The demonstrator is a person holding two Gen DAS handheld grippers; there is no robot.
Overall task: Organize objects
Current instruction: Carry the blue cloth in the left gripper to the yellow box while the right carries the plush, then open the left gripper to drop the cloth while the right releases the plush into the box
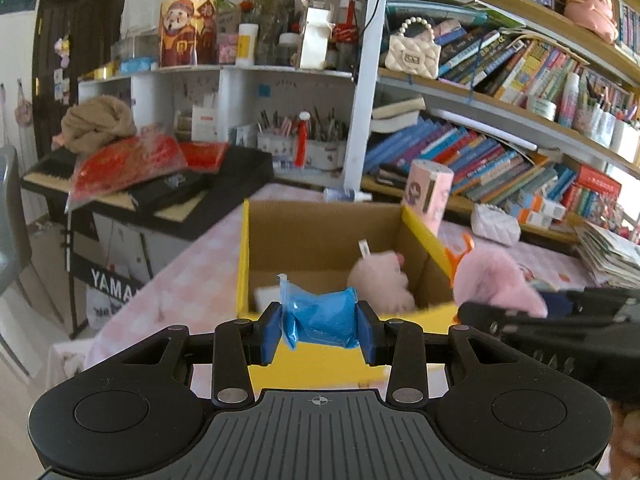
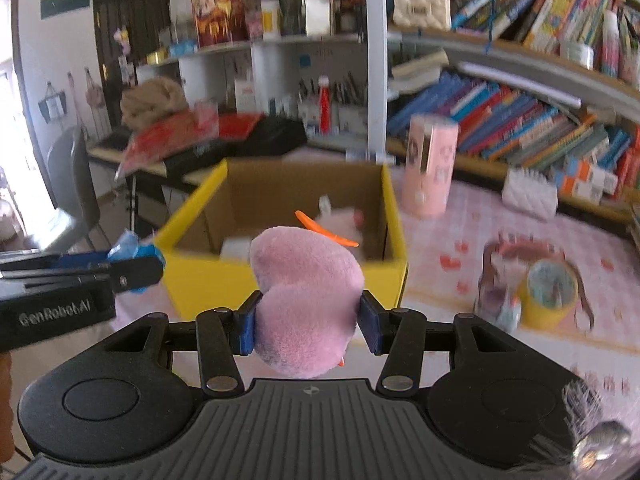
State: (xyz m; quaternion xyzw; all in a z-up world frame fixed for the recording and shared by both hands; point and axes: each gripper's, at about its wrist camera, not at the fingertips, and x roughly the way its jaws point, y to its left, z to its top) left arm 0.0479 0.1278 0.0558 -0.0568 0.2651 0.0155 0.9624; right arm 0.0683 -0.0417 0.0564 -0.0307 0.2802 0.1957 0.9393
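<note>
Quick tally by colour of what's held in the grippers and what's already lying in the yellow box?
Pink: 2, the plush toy in the right gripper and the plush in the box
Blue: 1, the packet in the left gripper
White: 1, a blurred item in the box
Total: 4

The left gripper (image 1: 319, 326) is clamped on a blue packet (image 1: 320, 316), pointing downward toward the yellow box (image 1: 243, 256). Just beside it, the right gripper (image 2: 308, 322) squeezes a pink plush toy (image 2: 306, 300), angled likewise toward that box.
</note>
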